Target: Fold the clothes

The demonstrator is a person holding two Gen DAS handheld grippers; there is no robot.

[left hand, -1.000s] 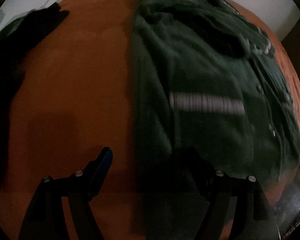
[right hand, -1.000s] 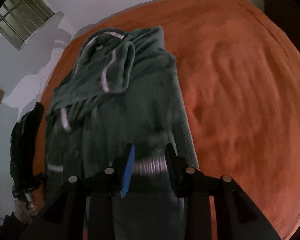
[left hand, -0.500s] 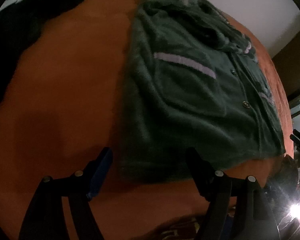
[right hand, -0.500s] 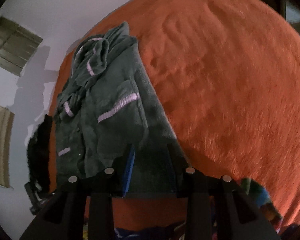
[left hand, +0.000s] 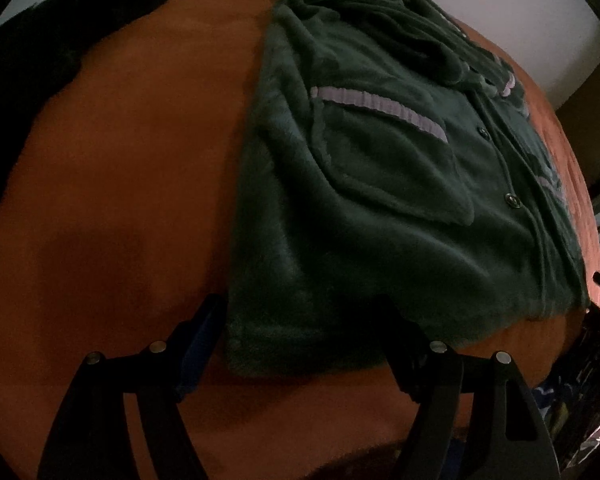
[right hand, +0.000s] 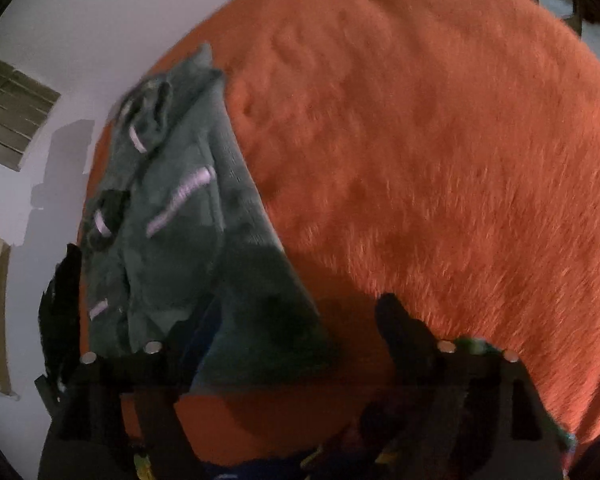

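A dark green fleece jacket (left hand: 380, 200) with pale lilac stripes and buttons lies folded lengthwise on an orange blanket (left hand: 132, 152). My left gripper (left hand: 304, 344) is open, its jaws on either side of the jacket's near hem corner, just above the blanket. In the right wrist view the same jacket (right hand: 180, 232) lies at the left. My right gripper (right hand: 292, 332) is open over the jacket's near right corner, with nothing between its fingers.
A black garment (left hand: 40, 40) lies at the far left of the blanket; it shows as a dark strip in the right wrist view (right hand: 62, 300). White walls and a window (right hand: 12, 120) lie beyond. The blanket's near edge (right hand: 260, 432) is below the grippers.
My right gripper was shut on the jacket's hem and has opened, letting it go. Both grippers have drawn back toward the near edge, so the hem now lies flat.
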